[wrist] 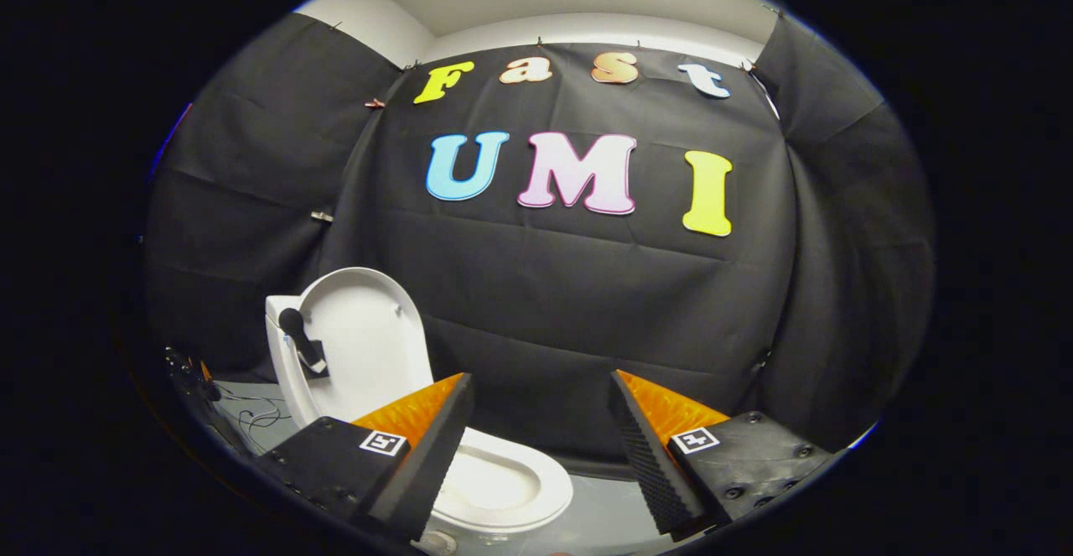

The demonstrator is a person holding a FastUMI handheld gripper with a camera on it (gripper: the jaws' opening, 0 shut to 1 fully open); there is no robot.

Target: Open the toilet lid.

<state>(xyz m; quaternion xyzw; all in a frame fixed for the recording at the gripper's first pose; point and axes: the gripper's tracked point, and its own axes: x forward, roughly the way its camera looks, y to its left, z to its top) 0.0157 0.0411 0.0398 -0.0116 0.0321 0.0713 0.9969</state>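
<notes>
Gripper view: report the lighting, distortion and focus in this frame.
Gripper view: strong fisheye bending, the booth cloth bulging outward; lighting even and dim, the white raised toilet lid and the seat brightest, without harsh glare; the lid and cloth folds are sharp; the gripper, jaws open with nothing between them, looks slightly soft up close.

White toilet lid (365, 342) upright, open

The gripper (541, 443), at the lower middle of the frame, has two wedge-shaped ribbed fingers (645, 455), spread apart; square markers and screws sit on its blocks.
</notes>
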